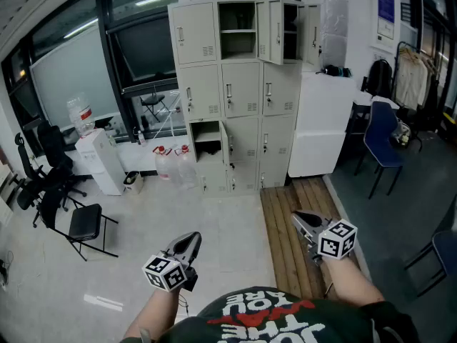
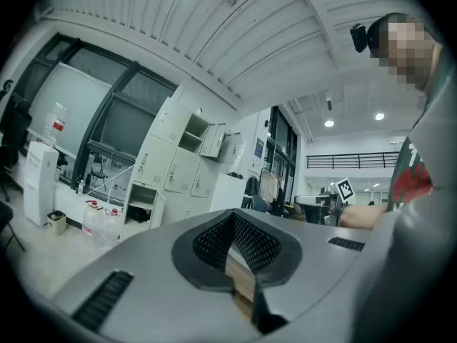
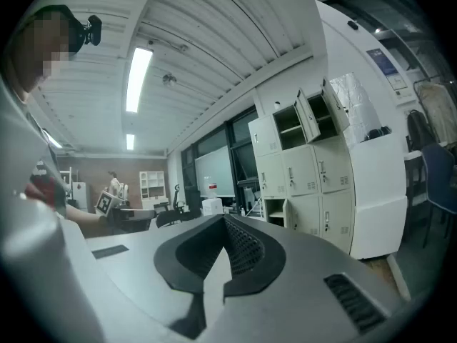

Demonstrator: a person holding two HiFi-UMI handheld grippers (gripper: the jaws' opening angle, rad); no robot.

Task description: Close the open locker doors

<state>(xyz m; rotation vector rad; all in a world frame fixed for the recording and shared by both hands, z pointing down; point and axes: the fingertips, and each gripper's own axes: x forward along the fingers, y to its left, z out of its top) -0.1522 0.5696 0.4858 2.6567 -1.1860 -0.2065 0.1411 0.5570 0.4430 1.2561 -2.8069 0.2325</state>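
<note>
Two surfaces are sharing the ground: a pale glossy floor point(image 1: 178, 220) is spreading to the left, and a strip of wooden planks point(image 1: 296, 220) is running up towards the far wall. Big dark windows point(image 1: 86, 63) are filling the left side of the room. Standing against the back wall, well away from the person, is the locker bank point(image 1: 203, 84). Three of its doors are hanging open: the top middle door point(image 1: 275, 31), the top right door point(image 1: 312, 23) and a lower left door point(image 1: 226, 143). A white cabinet point(image 1: 325, 123) is sitting just beside the lockers on the right, with a blue chair point(image 1: 382, 145) near it. On the left, a black folding chair point(image 1: 89, 224) is standing on the pale floor, a water dispenser point(image 1: 100, 159) is waiting under the windows, and water jugs point(image 1: 175, 164) are sitting at the lockers' foot. Down front, the left tongs point(image 1: 193, 238) and the right tongs point(image 1: 296, 217) are both pointing at the lockers, each pair pressed together on nothing.
</note>
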